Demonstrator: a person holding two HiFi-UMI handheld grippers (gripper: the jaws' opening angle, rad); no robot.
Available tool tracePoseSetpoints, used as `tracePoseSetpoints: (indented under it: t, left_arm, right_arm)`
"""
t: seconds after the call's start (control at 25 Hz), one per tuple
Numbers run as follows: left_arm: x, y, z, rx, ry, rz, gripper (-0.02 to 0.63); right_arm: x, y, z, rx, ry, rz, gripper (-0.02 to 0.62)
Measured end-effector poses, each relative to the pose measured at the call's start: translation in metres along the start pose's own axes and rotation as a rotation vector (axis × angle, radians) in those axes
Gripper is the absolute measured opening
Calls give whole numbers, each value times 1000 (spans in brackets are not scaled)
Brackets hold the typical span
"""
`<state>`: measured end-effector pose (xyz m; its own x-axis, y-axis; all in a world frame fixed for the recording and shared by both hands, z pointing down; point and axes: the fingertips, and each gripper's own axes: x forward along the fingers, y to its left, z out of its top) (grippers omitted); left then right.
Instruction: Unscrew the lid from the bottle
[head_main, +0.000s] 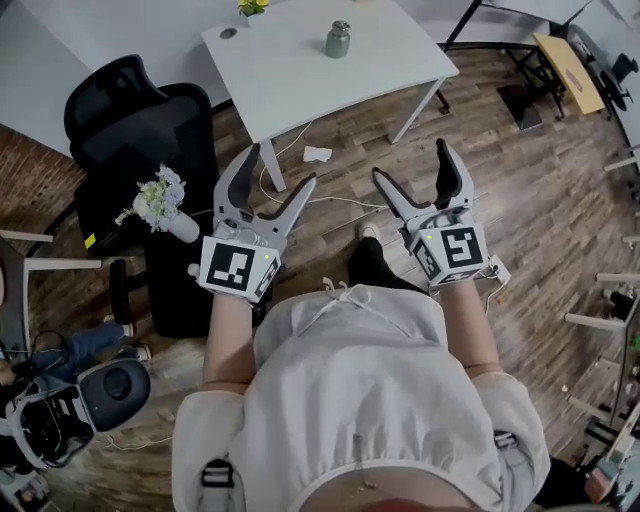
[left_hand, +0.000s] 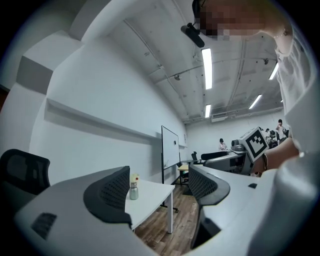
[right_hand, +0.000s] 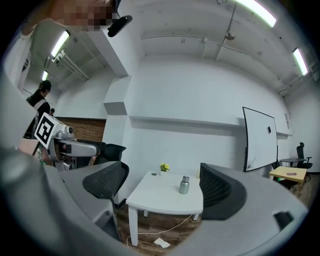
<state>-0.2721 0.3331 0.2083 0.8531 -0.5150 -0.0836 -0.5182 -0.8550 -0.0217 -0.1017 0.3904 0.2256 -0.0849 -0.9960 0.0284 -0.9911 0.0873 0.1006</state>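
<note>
A small metal bottle (head_main: 338, 40) with its lid on stands on the white table (head_main: 300, 70) some way ahead of me. The same bottle (right_hand: 184, 185) shows in the right gripper view, and the bottle (left_hand: 133, 191) in the left gripper view sits beside the left jaw. My left gripper (head_main: 265, 172) and right gripper (head_main: 412, 164) are held up in front of my body, well short of the table. Both stand open with nothing between their jaws.
A black office chair (head_main: 140, 130) stands left of the table, with a vase of flowers (head_main: 160, 205) near it. A crumpled paper (head_main: 317, 154) and a cable (head_main: 330, 205) lie on the wood floor. A small yellow plant (right_hand: 163, 167) sits at the table's far edge. A whiteboard (right_hand: 260, 137) stands at the right.
</note>
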Motion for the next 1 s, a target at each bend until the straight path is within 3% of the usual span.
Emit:
tracePoseSetpoints:
  t: [0.28,0.64,1.0]
  left_arm:
    - [76,22,-30,15,48,104,365]
    - [230,42,-50,15,96,241,365]
    - [326,71,-102,2,208,320,365]
  right_arm:
    - [73,-73,-24,31,-13,108,486]
    - [189,-205,-45,53,36,272,486]
    - [286,-262,-84,73,143,428,486]
